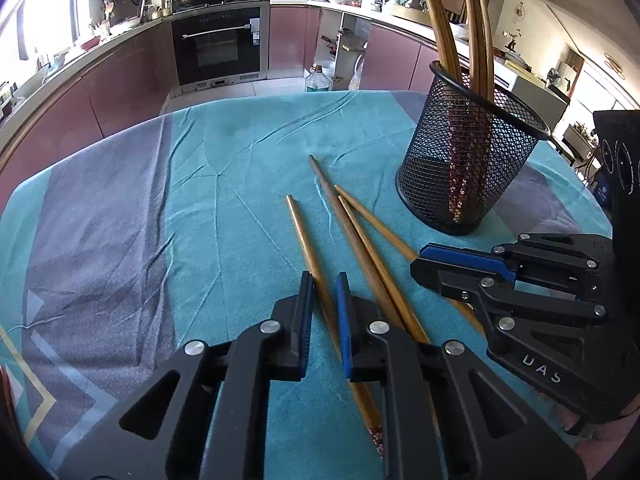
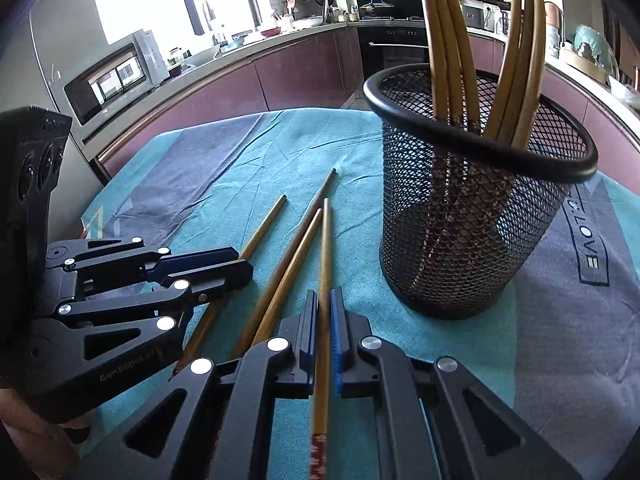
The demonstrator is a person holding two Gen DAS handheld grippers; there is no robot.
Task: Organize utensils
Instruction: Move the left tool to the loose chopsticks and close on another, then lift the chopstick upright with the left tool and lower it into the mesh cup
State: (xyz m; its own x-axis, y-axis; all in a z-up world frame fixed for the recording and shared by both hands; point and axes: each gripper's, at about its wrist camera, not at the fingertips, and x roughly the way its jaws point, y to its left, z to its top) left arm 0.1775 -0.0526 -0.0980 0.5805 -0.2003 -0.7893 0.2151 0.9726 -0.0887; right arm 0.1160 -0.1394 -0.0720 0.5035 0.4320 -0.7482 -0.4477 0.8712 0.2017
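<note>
Kitchen cabinets and an oven [image 1: 220, 46] are seen behind a table draped in a teal and grey cloth [image 2: 592, 260] printed "LOVE". Four chopsticks [image 1: 352, 236] lie mid-table; more stand in a black mesh holder [image 2: 472, 216] toward its right edge. One chopstick [image 2: 325, 272] is clamped by the right gripper [image 2: 323, 344]. Another [image 1: 310, 248] lies between the left gripper's [image 1: 323, 320] narrowly parted jaws.

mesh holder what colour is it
Black, the mesh holder shows best in the right wrist view.
</note>
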